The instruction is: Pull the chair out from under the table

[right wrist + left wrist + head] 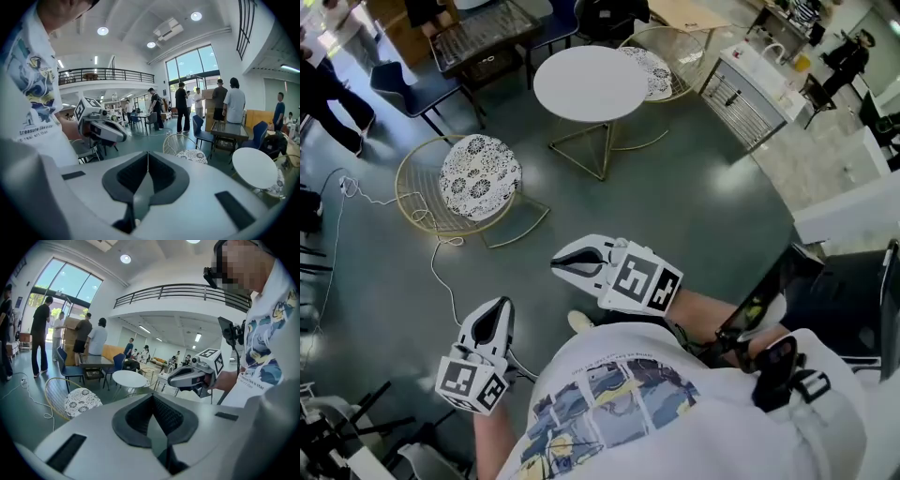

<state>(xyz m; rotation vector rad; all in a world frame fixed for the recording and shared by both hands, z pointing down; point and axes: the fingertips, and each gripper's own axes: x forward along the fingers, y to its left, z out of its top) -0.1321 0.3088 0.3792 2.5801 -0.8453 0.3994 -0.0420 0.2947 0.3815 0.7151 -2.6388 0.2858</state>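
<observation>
A gold wire chair with a flower-patterned cushion stands on the grey floor, left of the round white table and clear of it. It also shows in the left gripper view and the right gripper view. A second wire chair sits on the table's far side, partly under the top. My left gripper is shut and empty, low beside my body. My right gripper is shut with nothing in it, a little ahead. Both are well short of the chair.
A white cable trails across the floor between me and the chair. A dark glass table with blue chairs stands behind, with people beside it. A white cart is at the right.
</observation>
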